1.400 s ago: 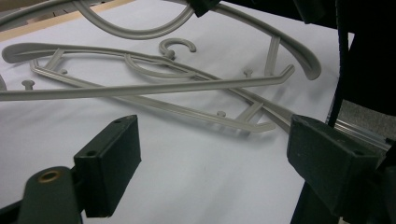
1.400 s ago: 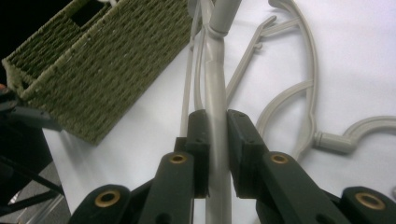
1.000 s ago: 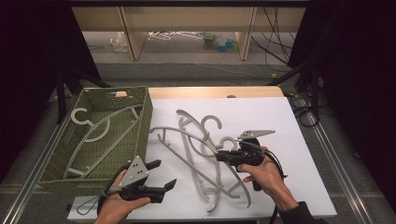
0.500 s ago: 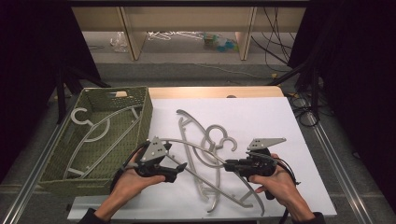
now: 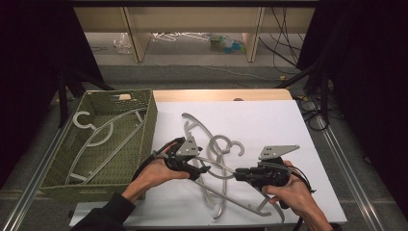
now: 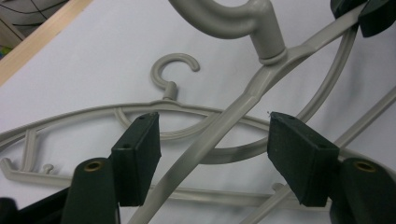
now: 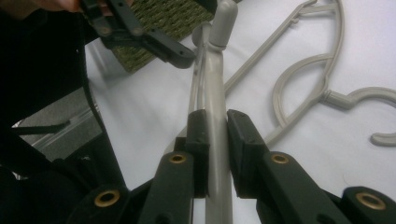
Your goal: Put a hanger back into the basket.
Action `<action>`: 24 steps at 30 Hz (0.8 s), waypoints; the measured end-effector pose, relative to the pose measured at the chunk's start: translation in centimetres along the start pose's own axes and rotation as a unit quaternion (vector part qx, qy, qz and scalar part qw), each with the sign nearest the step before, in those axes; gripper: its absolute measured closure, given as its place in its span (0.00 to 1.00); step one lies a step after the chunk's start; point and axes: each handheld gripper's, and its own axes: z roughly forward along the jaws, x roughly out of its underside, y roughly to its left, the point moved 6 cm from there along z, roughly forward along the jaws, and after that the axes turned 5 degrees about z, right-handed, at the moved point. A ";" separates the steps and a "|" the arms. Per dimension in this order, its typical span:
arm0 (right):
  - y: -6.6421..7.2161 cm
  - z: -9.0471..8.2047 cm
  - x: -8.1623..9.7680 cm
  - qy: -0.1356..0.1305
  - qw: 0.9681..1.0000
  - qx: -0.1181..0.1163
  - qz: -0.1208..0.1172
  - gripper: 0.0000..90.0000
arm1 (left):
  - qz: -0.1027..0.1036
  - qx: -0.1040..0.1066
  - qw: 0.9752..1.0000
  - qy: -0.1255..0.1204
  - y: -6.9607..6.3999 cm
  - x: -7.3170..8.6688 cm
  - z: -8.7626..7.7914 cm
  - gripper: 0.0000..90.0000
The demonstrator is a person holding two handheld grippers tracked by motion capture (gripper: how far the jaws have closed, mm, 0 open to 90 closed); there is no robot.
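Left gripper [image 5: 204,169] has come in from the basket side to the hanger pile, and its jaws have just been closing; they stand apart astride the arm of the lifted hanger [image 6: 219,135], pads [image 6: 137,156] not yet touching it. Right gripper [image 7: 215,154] stays clamped on the same hanger's arm, holding it tilted above the white sheet [image 5: 269,120]. Judgement: a two-handed hold is being set up, likely to carry the hanger to the green basket [image 5: 144,103] beyond the left gripper, where one hanger [image 5: 101,137] already lies. Obstruction: other hangers [image 5: 221,144] lie crossed beneath and just beside both grippers; their hooks could snag the lifted one
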 end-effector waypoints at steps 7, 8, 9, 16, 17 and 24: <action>0.5 -0.1 -0.2 0.004 1.000 -0.004 -0.007 0.89 | 0.026 0.029 0.999 -0.001 -0.3 -0.4 0.6 0.59; 0.5 0.0 -0.2 0.001 1.000 -0.004 -0.011 0.89 | 0.035 0.029 0.999 0.003 -0.3 -0.4 0.6 0.64; 0.4 0.0 -0.2 0.003 1.000 0.000 -0.012 0.89 | 0.047 0.029 0.998 0.008 -0.2 -0.4 0.6 0.67; 0.3 -0.2 -0.2 0.007 1.000 -0.003 -0.030 0.89 | 0.086 0.038 0.995 0.018 -0.7 -0.7 0.3 0.77; 0.2 -0.2 -0.2 0.009 0.999 -0.002 -0.035 0.88 | 0.104 0.040 0.993 0.030 -0.7 -0.6 0.1 0.78; -0.5 -0.8 -0.7 0.018 0.996 0.055 -0.062 0.74 | 0.109 0.053 0.992 0.046 -1.8 -1.0 -0.2 0.87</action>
